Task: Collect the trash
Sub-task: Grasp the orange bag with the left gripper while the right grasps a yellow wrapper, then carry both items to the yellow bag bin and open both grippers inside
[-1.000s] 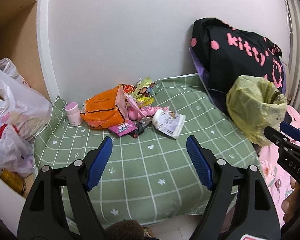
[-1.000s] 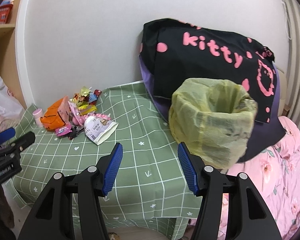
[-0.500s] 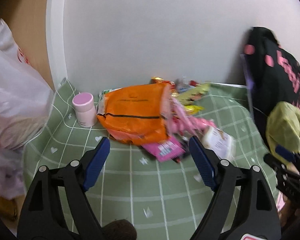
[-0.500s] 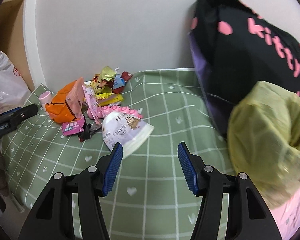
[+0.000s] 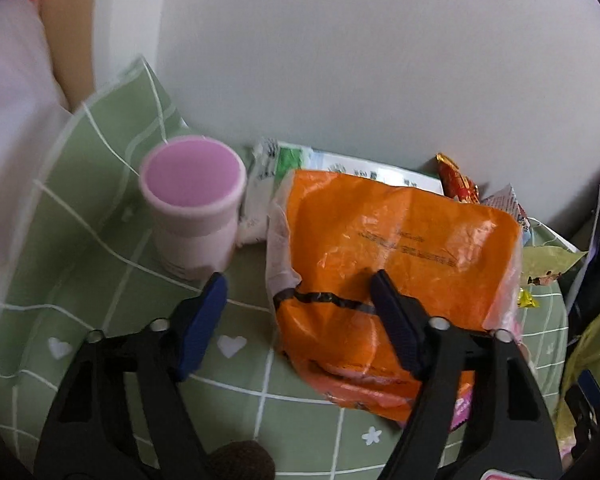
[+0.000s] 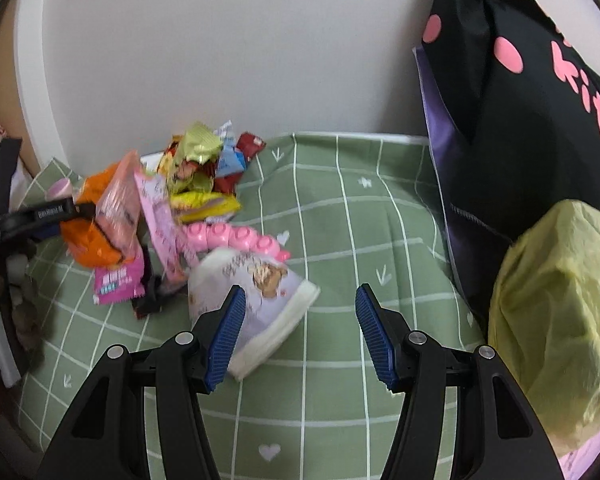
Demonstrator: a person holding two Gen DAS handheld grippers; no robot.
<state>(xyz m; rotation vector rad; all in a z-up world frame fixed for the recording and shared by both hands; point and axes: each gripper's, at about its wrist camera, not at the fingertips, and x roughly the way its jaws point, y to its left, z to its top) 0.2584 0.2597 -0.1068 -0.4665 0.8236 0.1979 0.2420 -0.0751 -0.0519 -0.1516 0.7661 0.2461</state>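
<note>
Left gripper (image 5: 298, 298) jaws closing astride crinkled orange plastic packet (image 5: 396, 256) edge, not yet pinching; right gripper (image 6: 300, 320) jaws wide, empty, beside white pouch (image 6: 256, 300)

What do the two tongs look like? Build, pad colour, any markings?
Both match. The left tongs and right tongs are black plastic clamp-style arms with triangular cutouts and silver pivot rivets. Each finger ends in a blue ribbed pad. From the right view, the side of the left tongs shows small white lettering, too blurred to read. No cables or sleeves show.
</note>
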